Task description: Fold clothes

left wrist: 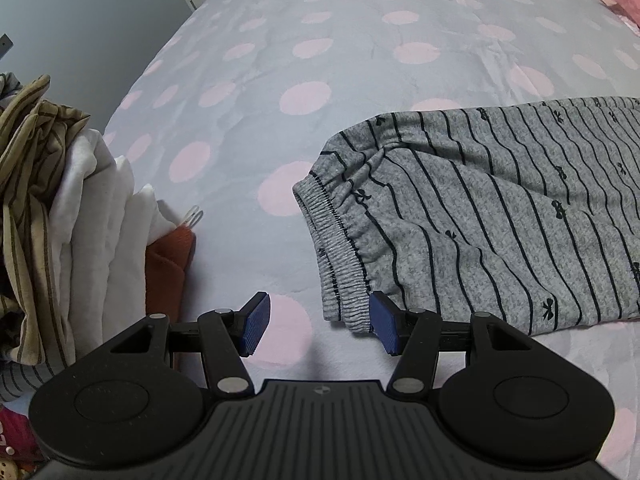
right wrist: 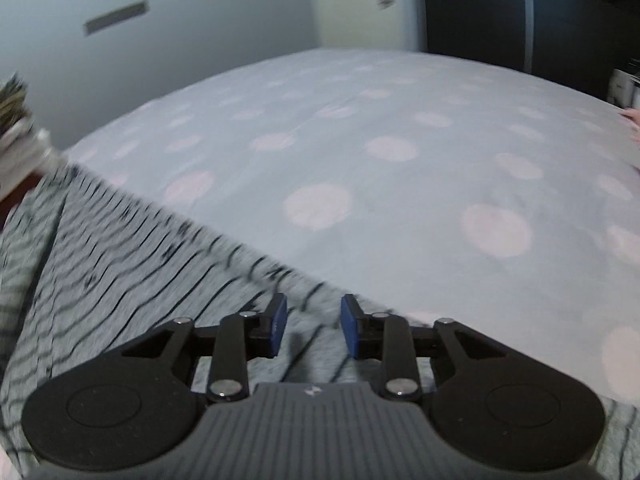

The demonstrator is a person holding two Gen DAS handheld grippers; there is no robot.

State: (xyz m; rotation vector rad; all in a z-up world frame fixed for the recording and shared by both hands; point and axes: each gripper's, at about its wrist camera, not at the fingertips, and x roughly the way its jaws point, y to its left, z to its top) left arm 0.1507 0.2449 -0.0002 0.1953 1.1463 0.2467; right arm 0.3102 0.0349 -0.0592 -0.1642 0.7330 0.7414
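The bedspread is a soft, matt fleece, slightly fuzzy, with faint creases toward twelve o'clock. On it lie the trousers, a heathered knit cloth with a matt, slightly nubbly face and a ribbed, gathered waistband stitched along its edge. At nine o'clock in the left wrist view, the pile of clothes shows thick white fleecy cloth, a thin, crumpled striped weave and a rust-coloured fuzzy piece. The left claw is matt black plastic with a ribbed housing, dull metal rivets and finely ridged blue rubbery pads. The right claw looks the same, its image blurred.
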